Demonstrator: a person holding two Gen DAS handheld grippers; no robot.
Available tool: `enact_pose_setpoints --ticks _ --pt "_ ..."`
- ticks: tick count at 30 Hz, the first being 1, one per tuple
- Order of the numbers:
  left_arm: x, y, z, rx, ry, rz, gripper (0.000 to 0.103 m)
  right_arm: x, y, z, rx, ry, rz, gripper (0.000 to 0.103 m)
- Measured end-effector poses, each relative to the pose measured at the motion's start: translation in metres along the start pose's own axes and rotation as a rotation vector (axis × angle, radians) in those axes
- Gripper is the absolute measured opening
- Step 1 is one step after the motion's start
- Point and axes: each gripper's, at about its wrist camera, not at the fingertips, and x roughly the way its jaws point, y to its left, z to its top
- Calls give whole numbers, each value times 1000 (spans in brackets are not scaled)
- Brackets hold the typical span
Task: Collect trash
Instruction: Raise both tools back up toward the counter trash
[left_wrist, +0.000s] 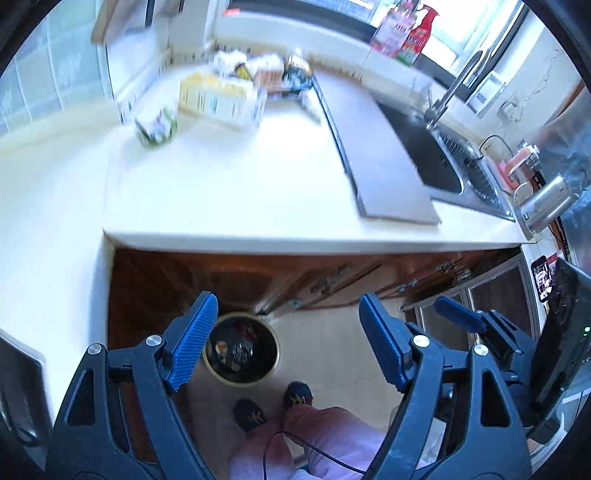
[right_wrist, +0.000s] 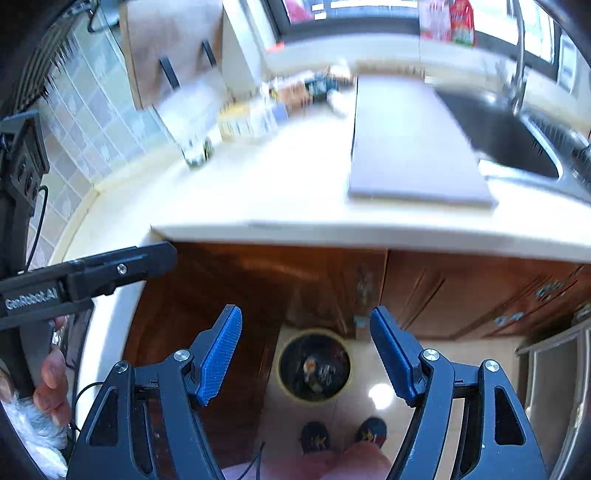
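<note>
A round trash bin (left_wrist: 241, 348) with dark trash inside stands on the floor by the cabinets; it also shows in the right wrist view (right_wrist: 314, 364). A pile of trash, a yellow-white carton (left_wrist: 218, 96), wrappers (left_wrist: 273, 70) and a small green-white packet (left_wrist: 156, 127), lies at the back of the white counter (left_wrist: 229, 192); the pile is blurred in the right wrist view (right_wrist: 280, 99). My left gripper (left_wrist: 286, 339) is open and empty, held above the bin. My right gripper (right_wrist: 306, 354) is open and empty, also above the bin; it appears in the left wrist view (left_wrist: 460, 314).
A grey board (left_wrist: 373, 155) lies on the counter beside a steel sink (left_wrist: 439, 162) with a tap (left_wrist: 454, 85). Brown cabinet doors (right_wrist: 461, 291) are below the counter edge. My feet (left_wrist: 273, 406) stand on the tiled floor. Bottles (left_wrist: 406, 33) stand on the windowsill.
</note>
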Motion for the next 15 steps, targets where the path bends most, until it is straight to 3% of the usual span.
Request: enact_pose_setpoints --ticks 9,15 --pt "-38 8 37 0 -120 28 77 -42 22 45 -30 -121 -11 73" --pt "-38 29 60 -55 -154 80 77 -23 21 83 -48 -127 18 73"
